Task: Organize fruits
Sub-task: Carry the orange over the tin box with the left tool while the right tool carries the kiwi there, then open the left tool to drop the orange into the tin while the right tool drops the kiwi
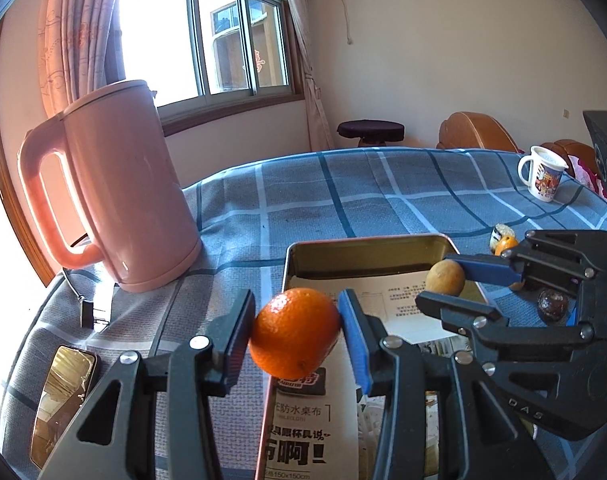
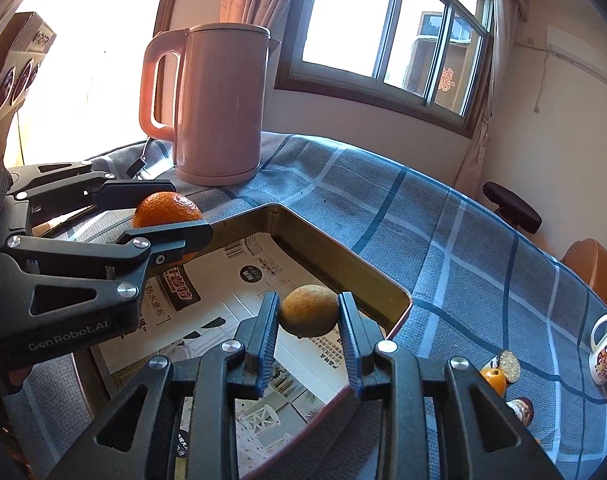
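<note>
A: What does the left gripper (image 1: 295, 330) hold?

B: It squeezes an orange (image 1: 294, 331) between its two pads. In the left wrist view the orange sits in the lower middle of the frame, over the near left edge of the tin tray (image 1: 367, 242).

A: And the right gripper (image 2: 308, 318)?

B: It is closed on a small yellow-brown fruit (image 2: 309, 310). In the right wrist view that fruit is in the lower middle of the frame, above the printed paper (image 2: 239, 276) that lies in the tray. In the left wrist view the same fruit shows at the right, near the tray's far right corner.

A: Is either fruit touching the tray?

B: Both look lifted, but it is hard to tell for sure.

A: What else is on the table?

B: A blue checked cloth (image 1: 383, 200) covers it. A pink kettle (image 1: 131, 188) stands in the left part of the left wrist view. A white mug (image 1: 543, 176) with pictures stands far to the right. A few more small fruits (image 2: 493, 380) lie on the cloth at the lower right of the right wrist view, outside the tray. A phone (image 1: 63, 400) lies at the lower left of the left wrist view.
</note>
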